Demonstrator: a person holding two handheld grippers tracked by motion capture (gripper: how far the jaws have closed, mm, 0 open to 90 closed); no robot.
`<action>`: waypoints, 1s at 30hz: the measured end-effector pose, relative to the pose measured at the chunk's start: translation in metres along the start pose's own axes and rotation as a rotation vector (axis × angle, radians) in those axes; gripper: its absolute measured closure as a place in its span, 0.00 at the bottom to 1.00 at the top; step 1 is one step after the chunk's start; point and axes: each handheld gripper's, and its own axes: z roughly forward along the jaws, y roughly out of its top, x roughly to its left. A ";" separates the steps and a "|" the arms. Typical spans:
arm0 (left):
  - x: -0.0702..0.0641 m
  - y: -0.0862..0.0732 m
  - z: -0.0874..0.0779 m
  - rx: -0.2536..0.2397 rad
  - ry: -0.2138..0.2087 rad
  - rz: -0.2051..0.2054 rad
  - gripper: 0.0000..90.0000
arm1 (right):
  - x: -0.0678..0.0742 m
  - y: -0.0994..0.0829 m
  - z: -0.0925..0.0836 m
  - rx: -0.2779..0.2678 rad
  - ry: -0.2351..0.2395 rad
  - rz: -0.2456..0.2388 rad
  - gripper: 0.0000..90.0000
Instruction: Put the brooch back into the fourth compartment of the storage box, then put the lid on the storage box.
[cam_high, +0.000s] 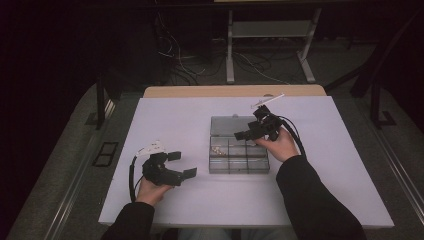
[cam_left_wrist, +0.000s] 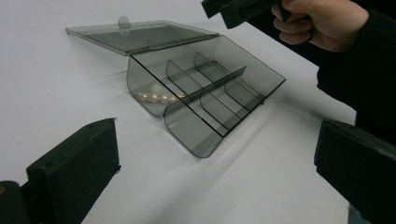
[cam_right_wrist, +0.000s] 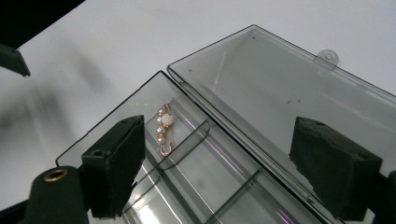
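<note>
Jaws of your right gripper (cam_high: 248, 135) stand spread and empty above the smoky clear plastic compartment box (cam_high: 238, 165) (lid folded back), where a gold pearl bracelet (cam_right_wrist: 165, 128) lies; your left gripper (cam_high: 181, 164) gapes too.

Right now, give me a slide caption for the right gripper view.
Open right gripper above the clear divided box, lid laid flat open, a beaded gold jewellery piece in one corner compartment.
</note>
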 end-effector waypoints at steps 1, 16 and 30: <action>0.001 0.002 0.001 0.000 0.000 -0.001 0.00 | -0.001 -0.001 -0.001 0.001 -0.002 0.000 0.20; 0.009 0.037 0.013 0.033 0.006 0.027 0.00 | -0.015 -0.007 -0.026 -0.042 -0.004 0.027 0.17; 0.014 0.057 0.030 0.093 0.006 0.056 0.00 | -0.029 -0.013 -0.040 -0.062 -0.004 0.058 0.13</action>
